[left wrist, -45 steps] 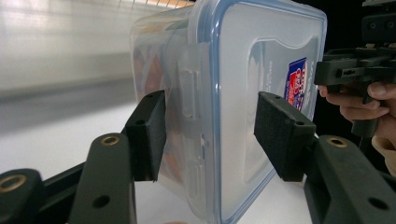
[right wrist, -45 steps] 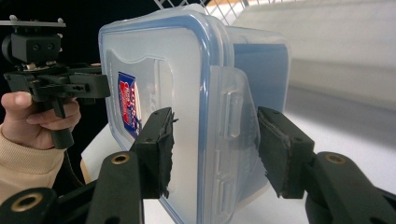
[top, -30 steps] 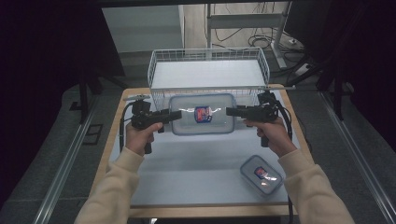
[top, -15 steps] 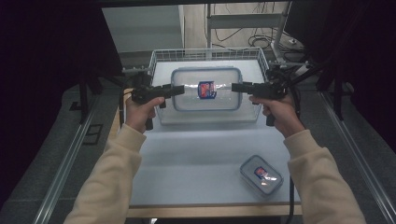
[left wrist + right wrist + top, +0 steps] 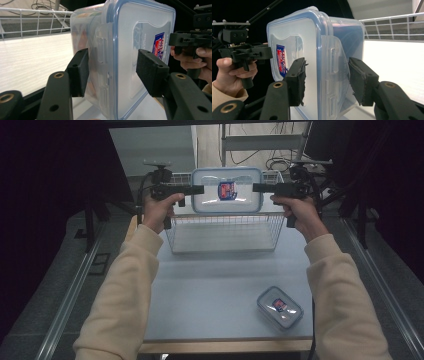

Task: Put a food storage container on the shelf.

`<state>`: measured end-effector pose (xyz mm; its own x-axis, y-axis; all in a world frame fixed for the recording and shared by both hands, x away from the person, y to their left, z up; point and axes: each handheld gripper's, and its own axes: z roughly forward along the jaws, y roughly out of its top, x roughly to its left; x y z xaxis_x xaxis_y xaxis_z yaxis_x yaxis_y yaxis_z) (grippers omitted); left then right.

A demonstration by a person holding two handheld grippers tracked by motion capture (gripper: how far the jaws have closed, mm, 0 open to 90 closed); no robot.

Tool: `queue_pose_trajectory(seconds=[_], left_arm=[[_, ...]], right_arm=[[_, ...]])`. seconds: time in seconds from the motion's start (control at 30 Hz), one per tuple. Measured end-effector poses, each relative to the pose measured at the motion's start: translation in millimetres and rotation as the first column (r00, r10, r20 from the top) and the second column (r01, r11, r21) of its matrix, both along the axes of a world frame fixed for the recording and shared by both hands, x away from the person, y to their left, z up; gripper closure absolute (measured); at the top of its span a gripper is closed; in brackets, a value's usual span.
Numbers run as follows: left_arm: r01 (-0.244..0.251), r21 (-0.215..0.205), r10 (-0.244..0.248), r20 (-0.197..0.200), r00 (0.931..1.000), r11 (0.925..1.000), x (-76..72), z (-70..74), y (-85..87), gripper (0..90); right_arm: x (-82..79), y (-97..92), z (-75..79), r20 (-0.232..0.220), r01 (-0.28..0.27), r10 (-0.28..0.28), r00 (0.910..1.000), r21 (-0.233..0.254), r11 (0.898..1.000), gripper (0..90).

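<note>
Lab test bench, dark curtains [image 5: 50,195], floor cables [image 5: 260,150]

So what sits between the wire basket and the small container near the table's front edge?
Nothing: in the high view the table is bare between the wire basket and the small container.

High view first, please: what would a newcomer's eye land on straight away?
The large lidded container with its red-and-blue label, held up in the air above the wire basket, one end clamped by the left tool and the other by the right tool. Next, a smaller matching container sits at the table's near right.

Grey table [image 5: 215,280], wire basket [image 5: 225,232] at back, small lidded container [image 5: 280,307] front-right
</note>
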<state>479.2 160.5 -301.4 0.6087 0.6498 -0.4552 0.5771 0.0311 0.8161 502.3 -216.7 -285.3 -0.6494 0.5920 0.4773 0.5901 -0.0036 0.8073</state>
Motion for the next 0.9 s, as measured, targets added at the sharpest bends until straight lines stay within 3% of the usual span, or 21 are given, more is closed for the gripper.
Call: queue_pose_trajectory(seconds=[0.3,0.5,0.63,0.73,0.8,0.83,0.87,0.9], left_arm=[[0.000,0.005,0.001,-0.032,0.9995,1.0000,14.4,-7.0,-1.2,45.6],[-0.023,-0.037,0.021,-0.065,0.9977,0.9990,20.7,-10.4,-0.9,46.4],[-0.047,-0.067,0.041,-0.087,0.9954,0.9967,27.6,-13.1,-1.3,45.9],[-0.072,-0.072,0.064,-0.106,0.9922,0.9948,36.1,-16.6,-3.3,42.6],[-0.083,-0.080,0.074,-0.117,0.9904,0.9933,38.7,-18.0,-4.2,41.1],[-0.099,-0.077,0.090,-0.114,0.9894,0.9920,41.1,-19.3,-4.6,39.6],[-0.137,-0.048,0.132,-0.106,0.9856,0.9894,44.4,-21.7,-6.4,38.7],[-0.137,-0.048,0.132,-0.106,0.9856,0.9894,44.4,-21.7,-6.4,37.1]], right_arm=[[19.6,-2.6,-8.3,-0.036,-0.001,0.001,0.9994,0.005,1.000,49.3],[30.0,-4.0,-15.2,-0.074,0.003,0.000,0.9972,0.031,1.000,48.6],[35.3,-2.2,-14.6,-0.095,0.034,-0.032,0.9950,0.022,0.999,47.6],[39.5,3.4,-11.8,-0.105,0.092,-0.094,0.9901,-0.021,0.996,45.9],[40.6,4.7,-11.7,-0.107,0.102,-0.105,0.9887,-0.032,0.994,45.4],[41.7,6.5,-12.4,-0.104,0.118,-0.121,0.9872,-0.036,0.992,45.3],[43.1,10.2,-14.5,-0.103,0.143,-0.148,0.9837,-0.052,0.988,43.2],[43.1,10.2,-14.5,-0.103,0.143,-0.148,0.9837,-0.052,0.988,43.2]])
